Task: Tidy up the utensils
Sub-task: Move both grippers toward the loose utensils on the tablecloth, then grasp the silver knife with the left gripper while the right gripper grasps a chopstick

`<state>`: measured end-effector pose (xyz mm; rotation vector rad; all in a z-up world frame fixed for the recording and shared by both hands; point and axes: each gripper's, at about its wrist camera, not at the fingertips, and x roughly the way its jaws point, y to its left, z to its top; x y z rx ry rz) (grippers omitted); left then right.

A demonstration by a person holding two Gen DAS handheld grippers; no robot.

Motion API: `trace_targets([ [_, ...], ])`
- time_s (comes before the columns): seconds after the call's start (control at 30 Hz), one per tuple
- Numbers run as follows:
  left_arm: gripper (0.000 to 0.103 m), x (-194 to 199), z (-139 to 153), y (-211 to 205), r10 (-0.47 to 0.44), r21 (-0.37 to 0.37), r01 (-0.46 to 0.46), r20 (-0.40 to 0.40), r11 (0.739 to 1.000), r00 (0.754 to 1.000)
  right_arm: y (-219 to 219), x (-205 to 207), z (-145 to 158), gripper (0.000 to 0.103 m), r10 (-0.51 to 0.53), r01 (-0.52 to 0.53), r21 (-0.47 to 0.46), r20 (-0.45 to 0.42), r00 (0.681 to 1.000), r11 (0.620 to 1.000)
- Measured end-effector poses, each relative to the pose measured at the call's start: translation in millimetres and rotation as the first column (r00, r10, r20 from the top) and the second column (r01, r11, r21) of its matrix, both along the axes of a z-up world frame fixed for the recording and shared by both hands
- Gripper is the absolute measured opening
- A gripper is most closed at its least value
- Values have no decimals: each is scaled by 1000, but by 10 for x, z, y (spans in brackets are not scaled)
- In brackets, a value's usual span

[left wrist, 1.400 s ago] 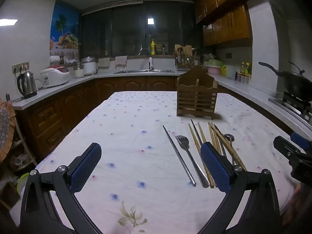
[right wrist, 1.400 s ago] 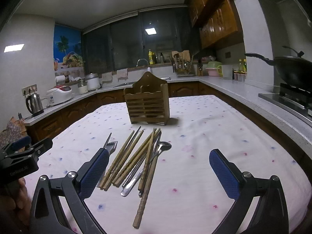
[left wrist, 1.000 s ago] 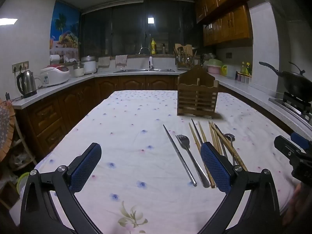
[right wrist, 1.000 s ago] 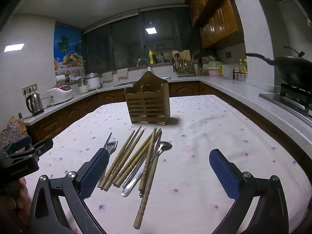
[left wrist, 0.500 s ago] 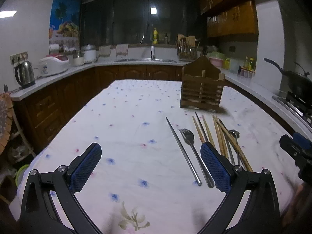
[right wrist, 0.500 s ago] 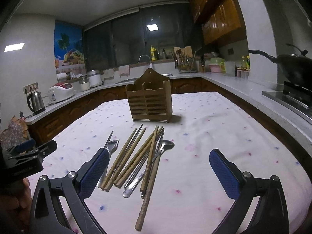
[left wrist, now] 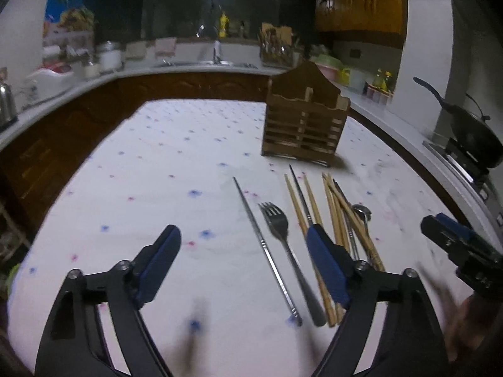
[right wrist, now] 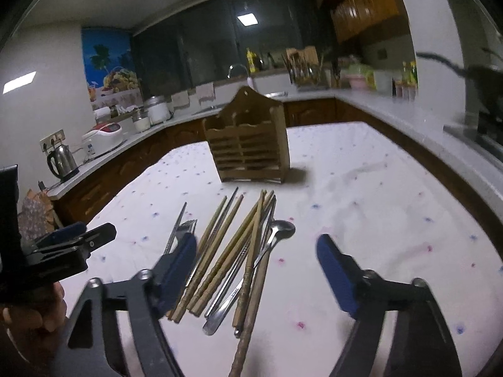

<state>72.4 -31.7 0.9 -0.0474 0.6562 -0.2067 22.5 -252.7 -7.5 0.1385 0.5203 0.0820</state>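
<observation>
A slatted wooden utensil holder (left wrist: 305, 125) (right wrist: 248, 147) stands upright on the white dotted tablecloth (left wrist: 176, 169). In front of it lie a metal chopstick (left wrist: 261, 238), a fork (left wrist: 276, 223), several wooden chopsticks (left wrist: 297, 201) (right wrist: 220, 235) and a spoon (left wrist: 361, 210) (right wrist: 281, 227). My left gripper (left wrist: 242, 235) hovers over the fork and metal chopstick, its jaws closing and gripping nothing. My right gripper (right wrist: 256, 245) hangs over the chopstick bundle and spoon, jaws also closing, pads touching nothing. Each gripper shows at the edge of the other's view.
Counters wrap around the table. A kettle (right wrist: 61, 157) and a rice cooker (right wrist: 102, 135) stand on the left counter, with a sink (left wrist: 213, 59) at the back. A black wok (left wrist: 471, 132) sits on the stove at right. The cloth left of the utensils is bare.
Both grippers have moved forward and tipped down toward the utensils, which now look nearer and larger. The jaws of both have narrowed.
</observation>
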Motion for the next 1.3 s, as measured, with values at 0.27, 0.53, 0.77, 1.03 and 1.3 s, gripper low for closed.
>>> trace_targets([
  [0.27, 64, 489, -64, -18, -32, -15, 30, -119, 999, 992, -57, 463, 9, 54, 24, -25, -10, -102, 995, 1000],
  [0.53, 49, 1146, -208, 15, -4, -1, 4, -251, 1000, 968, 44, 1069, -107, 44, 68, -67, 12, -206, 976, 998],
  [0.77, 33, 1535, -398, -51, -21, 20, 29, -334, 999, 942, 150, 1502, -312, 31, 100, -103, 7, -318, 943, 995],
  [1.03, 14, 1684, -542, -261, -57, 87, 95, -363, 992, 930, 148, 1841, -500, 15, 74, -104, -54, -396, 915, 993],
  [1.3, 4, 1627, -513, -298, -100, 87, 138, -347, 987, 933, 121, 1832, -452, 6, 98, -117, -25, -387, 917, 993],
])
